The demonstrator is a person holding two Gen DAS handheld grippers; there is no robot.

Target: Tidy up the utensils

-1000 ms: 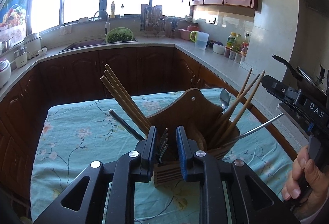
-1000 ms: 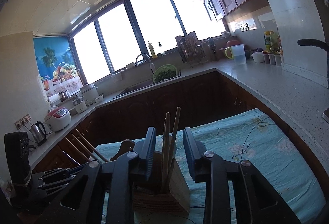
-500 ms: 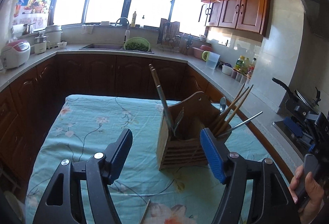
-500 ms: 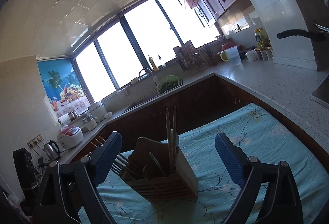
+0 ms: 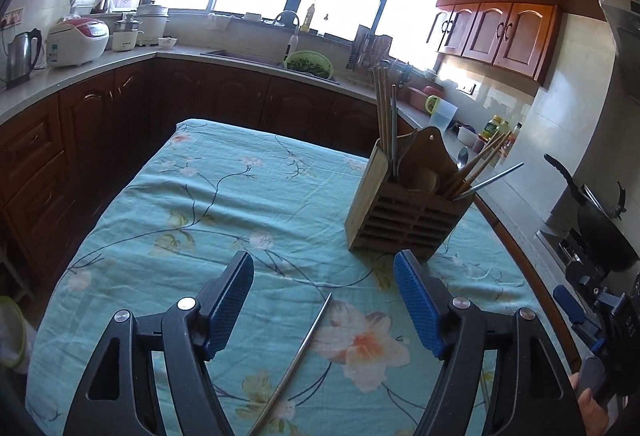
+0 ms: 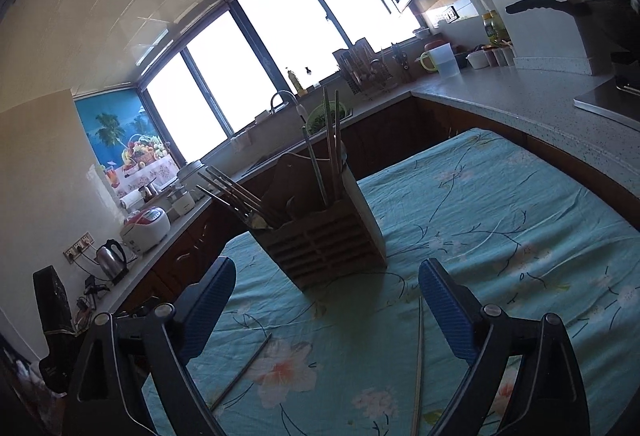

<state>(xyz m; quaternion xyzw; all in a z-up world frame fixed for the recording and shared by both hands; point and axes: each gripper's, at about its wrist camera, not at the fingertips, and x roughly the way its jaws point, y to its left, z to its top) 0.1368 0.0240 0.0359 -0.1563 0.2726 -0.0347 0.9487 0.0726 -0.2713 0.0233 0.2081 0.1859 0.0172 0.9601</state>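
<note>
Now both claws hang above the table with nothing between their pads. The left gripper [image 5: 323, 306] has its jaws still widening, a metal chopstick [image 5: 298, 356] lying on the cloth beneath the gap, untouched. The right gripper [image 6: 326, 312] stands wide apart, empty.

Landmark: the wooden holder [image 5: 404, 212], upright on the cloth toward the stove side of the table. Wooden chopsticks and a metal one stand in its end compartment; more sticks and a spoon lean out of the opposite end.

Loose pieces, both on the near side of the holder: the metal chopstick, slanting toward it, and a thin wooden chopstick [image 6: 419, 360] lying beside the right claw's pad, well apart from the metal one.

Handling, my guess: both sticks light and stiff. The metal one looks smooth and likely to slip or roll between pads; pinch it across the shaft near the middle, so it does not tip. The wooden one is very thin and lies flat; pads must come close to the cloth.

Surface: soft floral tablecloth [image 5: 224, 196], slightly wrinkled; it may bunch under a low pinch.

Room: kitchen, dark cabinets, bright windows behind the holder, sink beyond it, stove to the side.
</note>
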